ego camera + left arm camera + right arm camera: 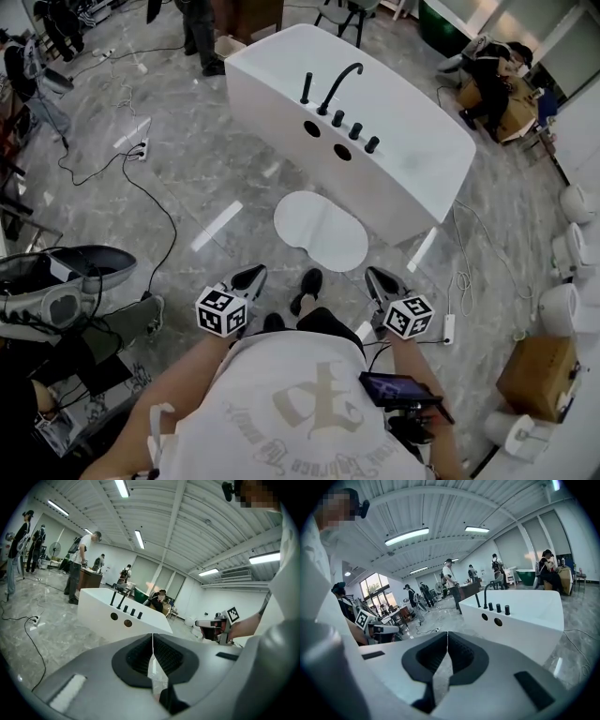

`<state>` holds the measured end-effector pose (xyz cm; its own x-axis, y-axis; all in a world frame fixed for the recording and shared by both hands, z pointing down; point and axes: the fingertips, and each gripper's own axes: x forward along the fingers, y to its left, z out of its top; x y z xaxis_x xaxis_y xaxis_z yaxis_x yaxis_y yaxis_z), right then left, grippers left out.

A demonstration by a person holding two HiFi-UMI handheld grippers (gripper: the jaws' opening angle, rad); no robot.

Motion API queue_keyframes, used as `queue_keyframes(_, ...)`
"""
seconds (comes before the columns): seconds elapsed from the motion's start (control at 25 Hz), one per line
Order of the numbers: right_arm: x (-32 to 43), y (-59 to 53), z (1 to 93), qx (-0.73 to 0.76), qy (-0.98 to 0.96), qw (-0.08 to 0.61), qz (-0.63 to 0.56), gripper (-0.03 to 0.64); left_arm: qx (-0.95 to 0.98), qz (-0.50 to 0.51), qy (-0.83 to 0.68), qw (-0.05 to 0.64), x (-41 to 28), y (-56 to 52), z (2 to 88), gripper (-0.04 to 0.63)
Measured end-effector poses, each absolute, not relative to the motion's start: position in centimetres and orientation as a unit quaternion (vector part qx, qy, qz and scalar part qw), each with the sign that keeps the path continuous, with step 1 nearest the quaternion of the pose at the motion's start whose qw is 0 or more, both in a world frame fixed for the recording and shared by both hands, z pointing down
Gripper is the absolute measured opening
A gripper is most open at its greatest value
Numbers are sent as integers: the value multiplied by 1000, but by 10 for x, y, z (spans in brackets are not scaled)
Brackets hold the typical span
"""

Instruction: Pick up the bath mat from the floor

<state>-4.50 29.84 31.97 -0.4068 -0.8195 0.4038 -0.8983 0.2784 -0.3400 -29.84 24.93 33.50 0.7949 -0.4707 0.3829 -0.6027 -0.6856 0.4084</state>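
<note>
The bath mat is a white, bean-shaped pad lying flat on the grey marble floor in front of the white bathtub. In the head view both grippers are held low near the person's body, short of the mat. My left gripper is left of the mat's near end, my right gripper just right of it. Neither touches the mat. In the left gripper view the left gripper has its jaws together with nothing between them. The right gripper is shut and empty too. The bathtub stands ahead in both gripper views.
The person's black shoe stands between the grippers. Cables run to a power strip at the left, and another strip lies at the right. Grey equipment sits at the left. White toilets and a cardboard box line the right.
</note>
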Motion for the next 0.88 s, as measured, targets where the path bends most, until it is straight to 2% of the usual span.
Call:
queue_keyframes(0.56, 10, 205, 360, 534, -788, 43, 302, 6, 905, 175, -283, 266, -236, 162, 344, 9)
queue_keyframes(0.88, 69, 135, 371, 541, -782, 19, 309, 6, 908, 204, -262, 254, -169, 92, 341, 9)
